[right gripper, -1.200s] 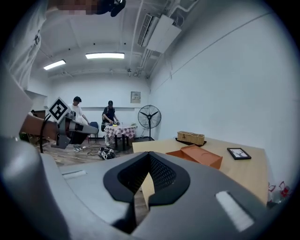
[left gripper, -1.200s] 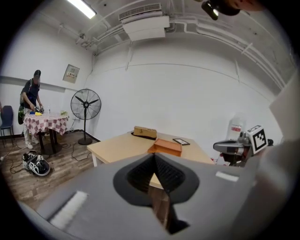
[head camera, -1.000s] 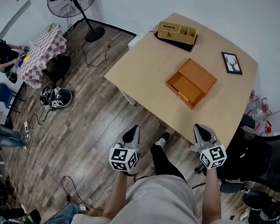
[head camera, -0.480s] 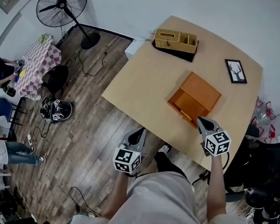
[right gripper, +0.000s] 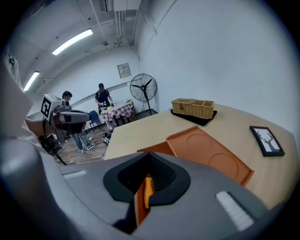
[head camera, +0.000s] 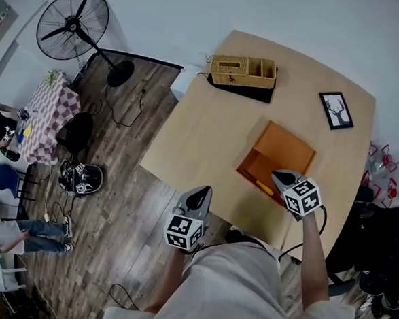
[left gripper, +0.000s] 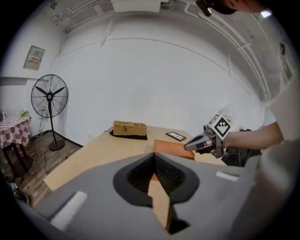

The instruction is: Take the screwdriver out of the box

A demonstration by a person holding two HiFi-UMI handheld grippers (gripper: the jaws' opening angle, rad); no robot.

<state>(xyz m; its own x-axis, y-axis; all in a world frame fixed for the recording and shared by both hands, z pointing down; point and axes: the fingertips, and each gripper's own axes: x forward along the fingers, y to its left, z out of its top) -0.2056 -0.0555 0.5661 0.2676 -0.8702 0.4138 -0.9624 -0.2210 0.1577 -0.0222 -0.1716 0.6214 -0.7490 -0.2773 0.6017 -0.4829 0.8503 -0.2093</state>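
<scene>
An orange box (head camera: 276, 158) lies open on the wooden table (head camera: 208, 129), its lid (right gripper: 211, 152) folded back flat. Inside, near the front wall, lies a yellow-orange screwdriver (head camera: 264, 188). My right gripper (head camera: 280, 176) hangs shut and empty just over the box's near right corner; in its own view the screwdriver (right gripper: 148, 186) shows through the slit between its jaws. My left gripper (head camera: 198, 197) is at the table's near edge, left of the box (left gripper: 173, 149), jaws together, holding nothing. It also sees the right gripper (left gripper: 197, 144) above the box.
A wicker basket (head camera: 243, 71) on a black mat stands at the table's far edge, a framed picture (head camera: 336, 110) at its far right. A standing fan (head camera: 74, 27), a checkered table (head camera: 49, 114) and people are off to the left. A black chair (head camera: 384, 250) stands right.
Both grippers have moved forward toward the table. The right one went from short of the table's edge to over the box's front; the left one reached the table's near edge.
</scene>
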